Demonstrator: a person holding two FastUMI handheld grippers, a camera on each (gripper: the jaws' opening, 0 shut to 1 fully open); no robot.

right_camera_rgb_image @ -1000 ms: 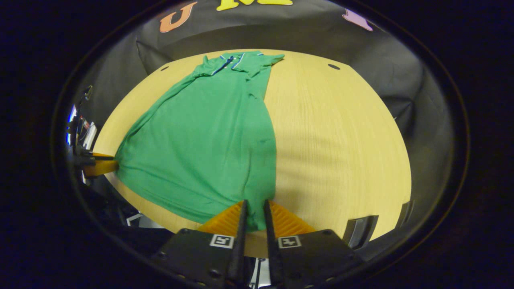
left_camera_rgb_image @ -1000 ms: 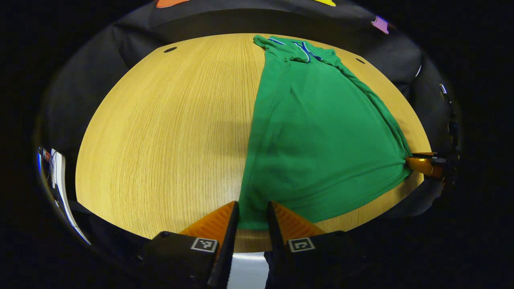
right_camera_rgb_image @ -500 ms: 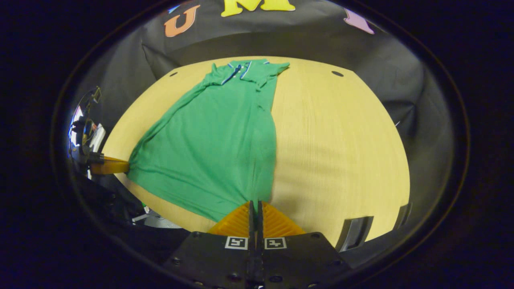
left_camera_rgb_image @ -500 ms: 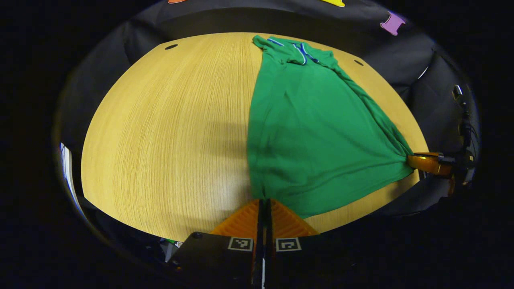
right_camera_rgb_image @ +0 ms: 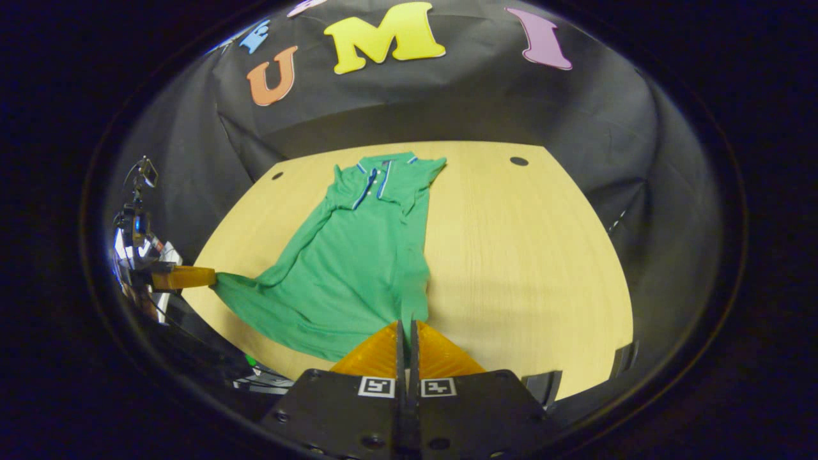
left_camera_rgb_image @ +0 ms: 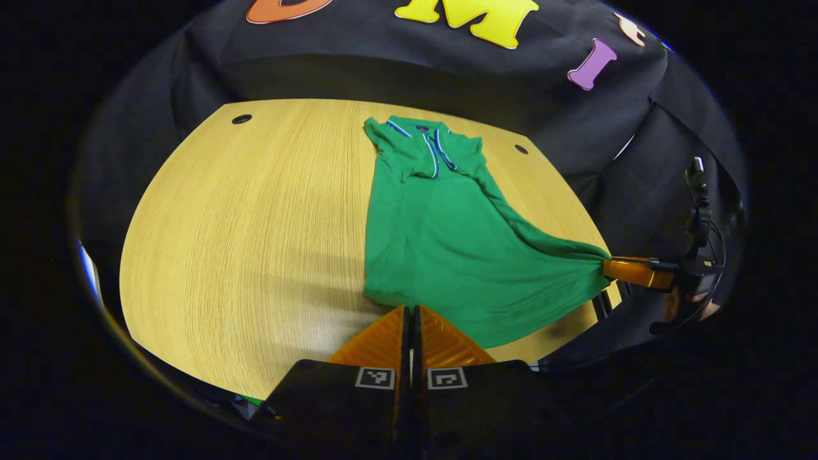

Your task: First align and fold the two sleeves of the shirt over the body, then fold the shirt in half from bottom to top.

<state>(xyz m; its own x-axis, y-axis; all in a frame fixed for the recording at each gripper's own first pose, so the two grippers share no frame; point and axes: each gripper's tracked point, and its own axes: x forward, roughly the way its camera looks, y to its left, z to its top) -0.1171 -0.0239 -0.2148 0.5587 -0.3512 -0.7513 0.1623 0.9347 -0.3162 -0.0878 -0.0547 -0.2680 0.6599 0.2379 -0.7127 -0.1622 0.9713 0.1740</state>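
A green polo shirt (left_camera_rgb_image: 441, 243) lies lengthwise on the wooden table (left_camera_rgb_image: 255, 223), its blue-trimmed collar (left_camera_rgb_image: 434, 144) at the far end and its sleeves tucked in over the body. My left gripper (left_camera_rgb_image: 412, 312) is shut on one corner of the near hem. My right gripper (right_camera_rgb_image: 406, 324) is shut on the other hem corner of the shirt (right_camera_rgb_image: 358, 255). Each gripper also appears in the other's view, the right gripper (left_camera_rgb_image: 629, 271) and the left gripper (right_camera_rgb_image: 185, 276), with the hem stretched between them and raised off the table near its front edge.
Round cable holes (left_camera_rgb_image: 241, 119) (left_camera_rgb_image: 521, 149) sit near the table's far corners. Bare wood of the table (right_camera_rgb_image: 524, 255) spreads beside the shirt. Black cloth walls close in the back and sides. A hand holds the right gripper's body (left_camera_rgb_image: 693, 281).
Both grippers went from open around the hem corners to shut on them. They have since risen and drawn back, lifting the near hem off the table.
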